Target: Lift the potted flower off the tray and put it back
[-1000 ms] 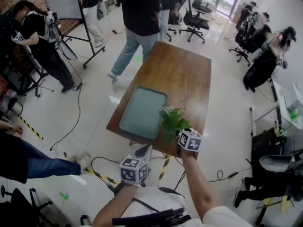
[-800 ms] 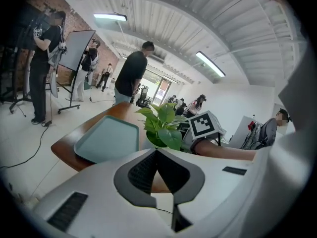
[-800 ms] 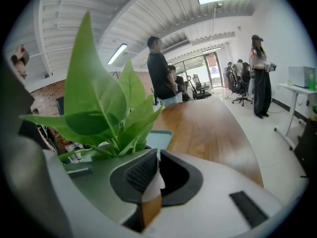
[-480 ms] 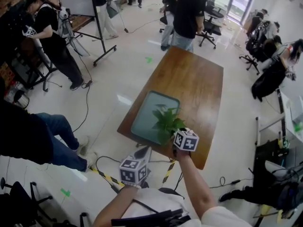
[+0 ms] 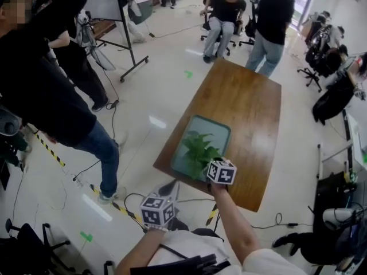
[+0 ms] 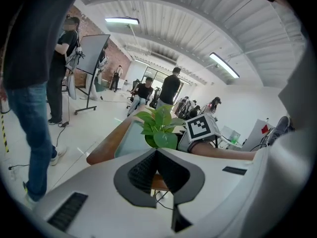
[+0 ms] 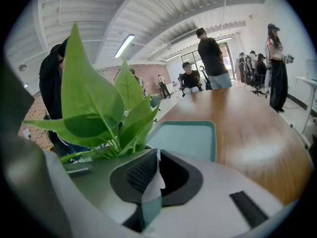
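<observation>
Green potted flower [image 5: 199,149] clamped in right hand-held gripper [image 7: 157,155] over tray [image 5: 218,132] near edge; left hand-held gripper [image 6: 156,152] together.

Leafy green potted flower [image 5: 200,150], upright, over the near end of the flat teal tray [image 5: 217,131].

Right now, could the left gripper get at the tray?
Probably yes: the left gripper sits short of the table with nothing between it and the tray. The potted flower, held by the right gripper, only covers the tray's near end.
</observation>
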Demonstrator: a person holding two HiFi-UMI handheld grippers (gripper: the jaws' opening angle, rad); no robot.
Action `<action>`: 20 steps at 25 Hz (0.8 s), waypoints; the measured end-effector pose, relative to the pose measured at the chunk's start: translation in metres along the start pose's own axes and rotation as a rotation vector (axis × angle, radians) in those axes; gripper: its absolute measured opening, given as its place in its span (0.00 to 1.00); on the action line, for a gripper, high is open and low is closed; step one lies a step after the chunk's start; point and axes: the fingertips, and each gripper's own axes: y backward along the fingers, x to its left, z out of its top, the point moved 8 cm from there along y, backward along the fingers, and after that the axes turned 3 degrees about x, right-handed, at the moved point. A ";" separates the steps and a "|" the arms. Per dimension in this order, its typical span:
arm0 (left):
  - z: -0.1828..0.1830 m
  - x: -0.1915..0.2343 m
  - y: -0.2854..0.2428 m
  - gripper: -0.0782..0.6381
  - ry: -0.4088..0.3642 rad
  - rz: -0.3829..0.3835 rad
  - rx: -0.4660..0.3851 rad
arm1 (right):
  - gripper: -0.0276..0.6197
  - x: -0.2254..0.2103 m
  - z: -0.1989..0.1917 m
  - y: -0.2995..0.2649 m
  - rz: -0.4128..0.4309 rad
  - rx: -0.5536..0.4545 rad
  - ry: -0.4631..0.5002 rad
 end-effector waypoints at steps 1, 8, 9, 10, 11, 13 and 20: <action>0.000 0.002 0.000 0.10 0.002 0.002 0.000 | 0.08 -0.001 -0.001 -0.002 -0.003 0.001 -0.002; -0.001 0.007 -0.003 0.10 0.008 -0.008 0.012 | 0.08 -0.002 -0.007 -0.005 -0.019 0.010 -0.005; -0.002 0.008 -0.004 0.10 0.010 -0.010 0.012 | 0.09 -0.002 -0.007 -0.006 -0.017 0.010 -0.005; -0.003 0.008 -0.005 0.10 0.012 -0.011 0.013 | 0.10 -0.002 -0.008 -0.007 -0.015 0.010 -0.005; -0.005 0.008 -0.005 0.10 0.014 -0.012 0.014 | 0.11 -0.002 -0.008 -0.007 -0.013 0.011 -0.004; -0.008 0.007 -0.006 0.10 0.019 -0.012 0.017 | 0.14 -0.004 -0.009 -0.007 -0.009 0.014 -0.007; -0.016 -0.011 -0.007 0.10 0.038 -0.013 0.013 | 0.30 -0.019 -0.009 0.025 0.028 -0.044 -0.041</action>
